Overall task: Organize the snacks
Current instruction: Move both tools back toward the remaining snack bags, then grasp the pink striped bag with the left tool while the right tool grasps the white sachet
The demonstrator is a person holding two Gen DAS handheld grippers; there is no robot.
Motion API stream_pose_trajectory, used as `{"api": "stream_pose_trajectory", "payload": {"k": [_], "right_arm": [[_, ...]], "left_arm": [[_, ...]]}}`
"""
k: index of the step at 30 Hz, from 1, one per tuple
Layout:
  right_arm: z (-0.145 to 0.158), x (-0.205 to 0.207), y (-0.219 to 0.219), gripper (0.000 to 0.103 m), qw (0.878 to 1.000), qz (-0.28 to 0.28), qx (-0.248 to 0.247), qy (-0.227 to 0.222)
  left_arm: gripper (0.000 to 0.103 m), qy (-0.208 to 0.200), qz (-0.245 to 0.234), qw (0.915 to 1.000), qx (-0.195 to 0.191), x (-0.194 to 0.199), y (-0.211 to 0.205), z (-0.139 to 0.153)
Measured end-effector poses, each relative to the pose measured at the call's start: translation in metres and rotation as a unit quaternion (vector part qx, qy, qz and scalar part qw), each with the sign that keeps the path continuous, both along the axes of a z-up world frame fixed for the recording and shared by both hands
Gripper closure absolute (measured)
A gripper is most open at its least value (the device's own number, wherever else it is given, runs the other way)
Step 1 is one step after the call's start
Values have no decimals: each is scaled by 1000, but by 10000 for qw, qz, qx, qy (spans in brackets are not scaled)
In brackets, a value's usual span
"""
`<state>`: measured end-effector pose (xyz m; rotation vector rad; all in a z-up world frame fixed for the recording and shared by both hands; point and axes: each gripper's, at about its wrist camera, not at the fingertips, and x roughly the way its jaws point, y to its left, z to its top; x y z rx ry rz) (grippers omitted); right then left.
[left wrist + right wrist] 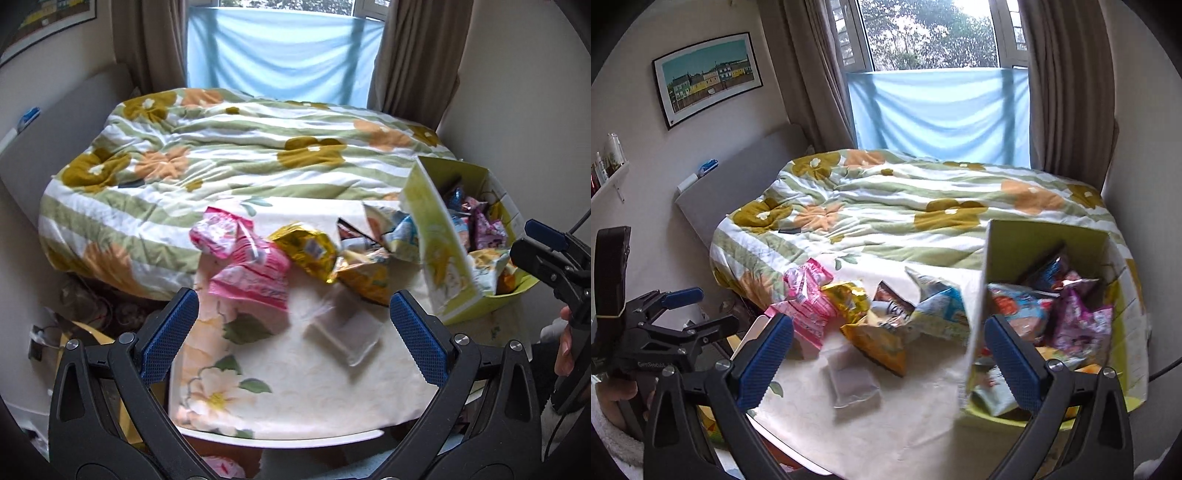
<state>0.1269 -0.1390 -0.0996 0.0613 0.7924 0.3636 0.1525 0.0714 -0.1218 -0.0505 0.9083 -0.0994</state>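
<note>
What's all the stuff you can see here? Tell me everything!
Pink snack packets: two or three, pink, left end of the pile on the table.
Gold packet: one, gold, right of the pink ones.
Orange packet: one, orange-yellow, front of the pile.
Clear packet: one, see-through, alone near the table's front.
Box: one, yellow-green, right side, full of snack bags.
Tablecloth: one, cream with flowers, covering the table.
Bed quilt: one, green-striped with flowers, behind the table.
Blue cloth: one, across the window.
Picture: one, on the wall, houses.
Left gripper: open, empty.
Right gripper: open, empty.
</note>
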Motion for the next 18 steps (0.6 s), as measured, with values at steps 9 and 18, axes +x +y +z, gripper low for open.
{"api": "stream_pose_trajectory", "payload": {"k": [9,18], "right_arm": [[-62,15,53,0,9982,-83,-271,535],[-142,28,87,0,9923,-39,-745,990]], "left_arm": [[1,158,-480,9985,193,39,38,-52],[1,482,-1054,9921,489,94,22,-123]]}}
